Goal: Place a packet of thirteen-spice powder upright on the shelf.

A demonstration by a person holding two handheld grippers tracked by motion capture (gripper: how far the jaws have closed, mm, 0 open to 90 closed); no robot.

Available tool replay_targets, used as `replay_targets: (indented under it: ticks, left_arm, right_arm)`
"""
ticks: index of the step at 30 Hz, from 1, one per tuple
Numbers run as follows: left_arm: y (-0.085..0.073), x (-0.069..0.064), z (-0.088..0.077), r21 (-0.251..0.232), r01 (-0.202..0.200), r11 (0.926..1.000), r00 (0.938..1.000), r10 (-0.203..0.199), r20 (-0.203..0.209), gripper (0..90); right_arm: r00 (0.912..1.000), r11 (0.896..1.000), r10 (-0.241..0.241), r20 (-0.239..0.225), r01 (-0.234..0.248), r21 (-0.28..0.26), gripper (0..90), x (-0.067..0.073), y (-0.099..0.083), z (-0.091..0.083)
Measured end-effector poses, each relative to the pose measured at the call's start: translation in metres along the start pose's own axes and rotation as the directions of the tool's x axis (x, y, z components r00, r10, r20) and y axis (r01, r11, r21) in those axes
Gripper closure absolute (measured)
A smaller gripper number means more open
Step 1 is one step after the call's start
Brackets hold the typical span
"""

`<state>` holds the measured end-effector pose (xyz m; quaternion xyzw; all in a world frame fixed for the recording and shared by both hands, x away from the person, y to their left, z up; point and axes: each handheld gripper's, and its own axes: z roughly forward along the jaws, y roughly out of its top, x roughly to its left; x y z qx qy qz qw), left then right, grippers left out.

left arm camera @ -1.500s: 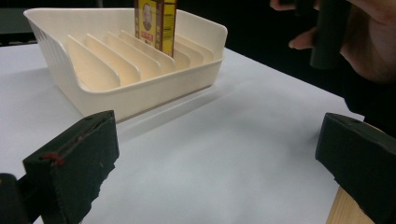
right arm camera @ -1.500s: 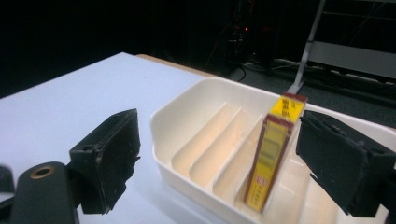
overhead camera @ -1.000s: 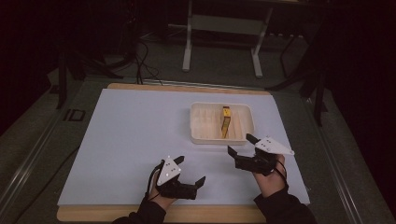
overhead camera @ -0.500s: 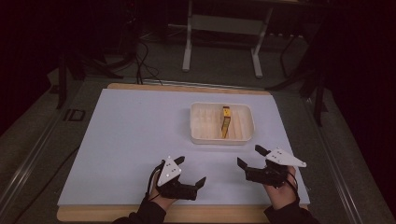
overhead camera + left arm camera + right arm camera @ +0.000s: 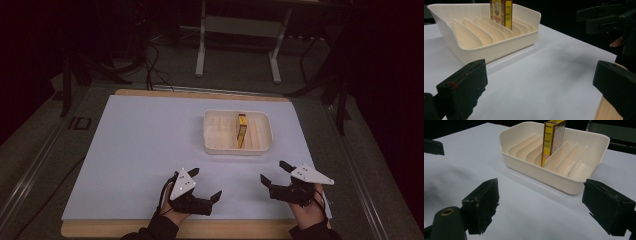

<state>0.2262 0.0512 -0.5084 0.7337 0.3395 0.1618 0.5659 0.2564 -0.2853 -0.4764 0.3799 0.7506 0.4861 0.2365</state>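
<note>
White sheet point(image 5: 135, 150) covers my table; both my left gripper point(image 5: 206, 183) and right gripper point(image 5: 278, 172) hover wide-jawed and empty near its front edge. Beyond them, the yellow-and-brown cardboard box point(image 5: 241, 130) stands upright in a slot of the cream plastic slotted tray point(image 5: 215, 142).

R gripper point(image 5: 541, 207) open; box point(image 5: 553, 140) upright in tray point(image 5: 531, 166), prob. mid slot.
</note>
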Motion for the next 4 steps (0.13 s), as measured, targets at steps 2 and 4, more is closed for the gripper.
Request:
replay_targets:
  ticks: [2, 4]
  left_arm:
    - [0.0, -0.0001, 0.0, 0.001, -0.002, 1.0, 1.0, 0.002, 0.001, 0.3]
    - [-0.0001, 0.0004, 0.0002, 0.002, -0.004, 1.0, 1.0, 0.004, 0.002, 0.3]
  right_arm:
    - [1.0, 1.0, 0.002, -0.001, -0.002, 0.0, 13.8, -0.0007, 0.0, 0.0003]
    - [1.0, 1.0, 0.002, -0.001, -0.002, -0.003, 13.8, -0.0011, 0.0001, 0.0]
